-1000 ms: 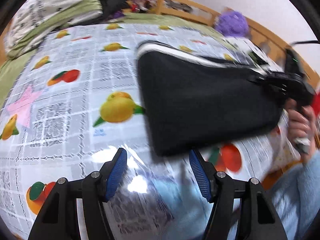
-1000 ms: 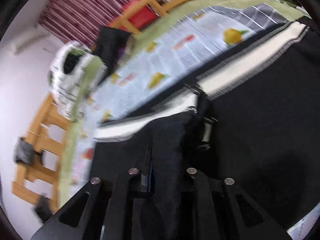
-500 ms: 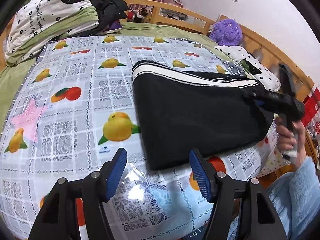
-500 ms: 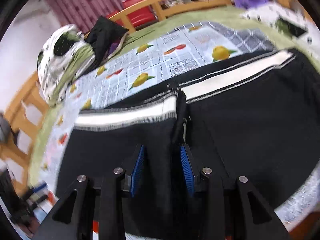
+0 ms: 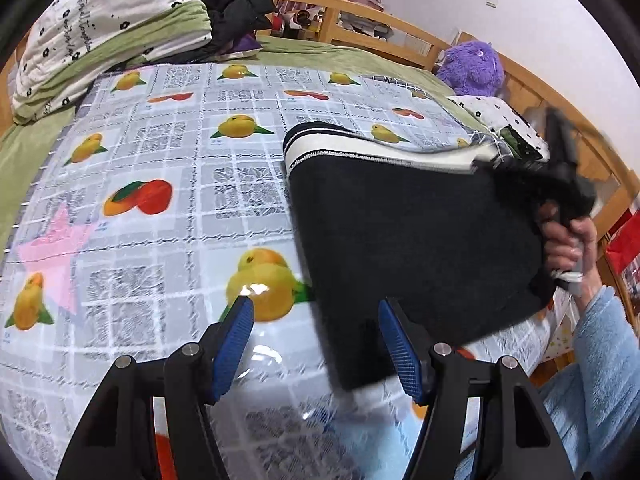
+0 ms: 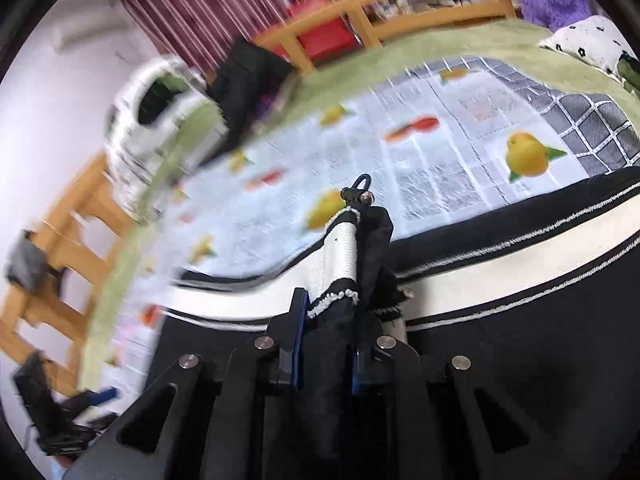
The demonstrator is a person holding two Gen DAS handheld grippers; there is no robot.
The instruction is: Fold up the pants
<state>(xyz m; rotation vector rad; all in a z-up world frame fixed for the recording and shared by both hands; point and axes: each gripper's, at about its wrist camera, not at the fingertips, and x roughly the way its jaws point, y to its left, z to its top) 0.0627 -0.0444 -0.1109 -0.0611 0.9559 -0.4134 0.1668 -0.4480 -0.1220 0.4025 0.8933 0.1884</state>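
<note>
The black pants [image 5: 412, 240] with a white side stripe [image 5: 360, 151] lie folded on the fruit-print cloth [image 5: 168, 184]. My left gripper [image 5: 316, 344] is open and empty, hovering at the pants' near left corner. My right gripper [image 5: 520, 168] holds the far right end of the pants, lifted off the cloth. In the right wrist view my right gripper [image 6: 326, 340] is shut on a bunched fold of the pants [image 6: 520, 360], with the white stripe [image 6: 340, 256] and a cord toggle [image 6: 358, 194] sticking up beyond the fingertips.
The cloth covers a green bed [image 5: 352, 50] with a wooden rail [image 5: 384, 24]. A folded quilt [image 5: 100, 28] and dark clothes [image 5: 236, 4] lie at the far left. A purple plush toy [image 5: 474, 66] and a pillow [image 5: 500, 120] sit at the far right.
My right gripper has closed on the pants fold and lifted it, the view swinging. My left gripper has moved closer to the pants' near corner, still open.
</note>
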